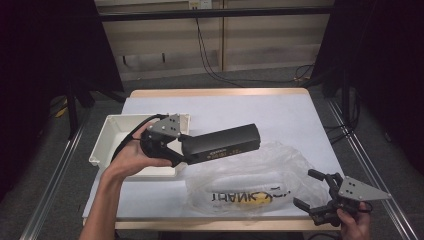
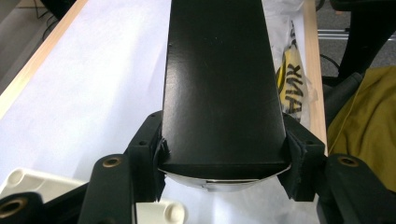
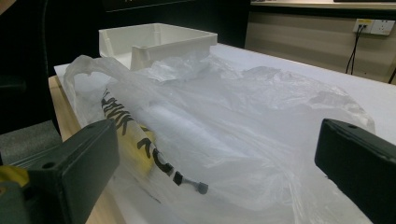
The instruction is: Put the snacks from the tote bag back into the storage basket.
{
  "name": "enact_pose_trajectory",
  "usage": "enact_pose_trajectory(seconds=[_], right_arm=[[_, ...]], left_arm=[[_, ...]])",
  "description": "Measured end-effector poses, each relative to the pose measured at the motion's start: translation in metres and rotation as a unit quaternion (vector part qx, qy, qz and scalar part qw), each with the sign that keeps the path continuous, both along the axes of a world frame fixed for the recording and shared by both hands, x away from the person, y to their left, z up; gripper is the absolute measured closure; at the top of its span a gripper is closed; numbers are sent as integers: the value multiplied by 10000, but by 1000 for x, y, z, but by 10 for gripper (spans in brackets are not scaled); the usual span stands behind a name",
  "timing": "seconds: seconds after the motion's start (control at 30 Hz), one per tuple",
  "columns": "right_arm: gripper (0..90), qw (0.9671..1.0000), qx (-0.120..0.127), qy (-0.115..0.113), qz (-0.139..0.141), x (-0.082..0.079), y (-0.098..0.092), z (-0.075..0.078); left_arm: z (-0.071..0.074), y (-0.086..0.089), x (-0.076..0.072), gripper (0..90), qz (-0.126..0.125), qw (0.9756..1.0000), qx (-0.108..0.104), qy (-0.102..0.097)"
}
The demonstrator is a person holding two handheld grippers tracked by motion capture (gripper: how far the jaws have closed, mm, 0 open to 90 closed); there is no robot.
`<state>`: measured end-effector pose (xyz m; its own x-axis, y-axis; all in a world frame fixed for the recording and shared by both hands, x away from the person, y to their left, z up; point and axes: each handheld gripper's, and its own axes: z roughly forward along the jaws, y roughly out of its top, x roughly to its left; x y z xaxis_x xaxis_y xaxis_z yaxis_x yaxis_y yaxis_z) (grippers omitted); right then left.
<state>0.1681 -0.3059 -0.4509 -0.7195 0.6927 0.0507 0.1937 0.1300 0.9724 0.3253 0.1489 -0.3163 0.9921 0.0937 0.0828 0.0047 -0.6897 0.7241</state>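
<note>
A long black box (image 1: 222, 142) hangs above the table's middle, pointing to the right over the bag. My left gripper (image 1: 182, 147) is shut on its left end. In the left gripper view both pads (image 2: 161, 151) press the box (image 2: 219, 93) at its sides. A clear crumpled plastic bag (image 1: 250, 180) with black and yellow print lies at the front of the table, below the box. My right gripper (image 1: 306, 189) stands open at the front right corner, just beside the bag. In the right gripper view its jaws are wide apart with the bag (image 3: 210, 107) ahead of them, untouched.
A white plastic tray (image 1: 107, 135) sits at the table's left, under my left hand, also visible as the white tray (image 3: 154, 37) behind the bag. White paper (image 1: 250, 107) covers the wooden table. Metal rails flank both sides; cables run on the floor behind.
</note>
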Motion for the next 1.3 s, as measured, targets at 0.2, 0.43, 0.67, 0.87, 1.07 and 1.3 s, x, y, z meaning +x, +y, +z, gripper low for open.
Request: enact_pose_trajectory(seconds=[0.2, 0.43, 0.67, 0.87, 1.07, 1.3], right_arm=[[0, 10000, 2, -3, 89, 0, 1, -1], [0, 10000, -27, 27, 47, 0, 2, -1], [0, 9999, -53, 44, 79, 0, 3, -2], [0, 9999, -103, 9, 23, 0, 3, -2], [0, 10000, -78, 19, 58, 0, 5, -2], [0, 9999, -85, 25, 47, 1, 6, -3]], left_arm=[[-4, 16, 6, 430, 135, 9999, 64, 32], [3, 37, 11, 430, 407, 9992, 16, -40], [8, 61, 19, 430, 705, 9975, -55, -14], [7, 78, 25, 430, 912, 9958, -112, 53], [8, 98, 30, 430, 1117, 9937, 43, 86], [4, 116, 40, 431, 1352, 9906, 98, 181]])
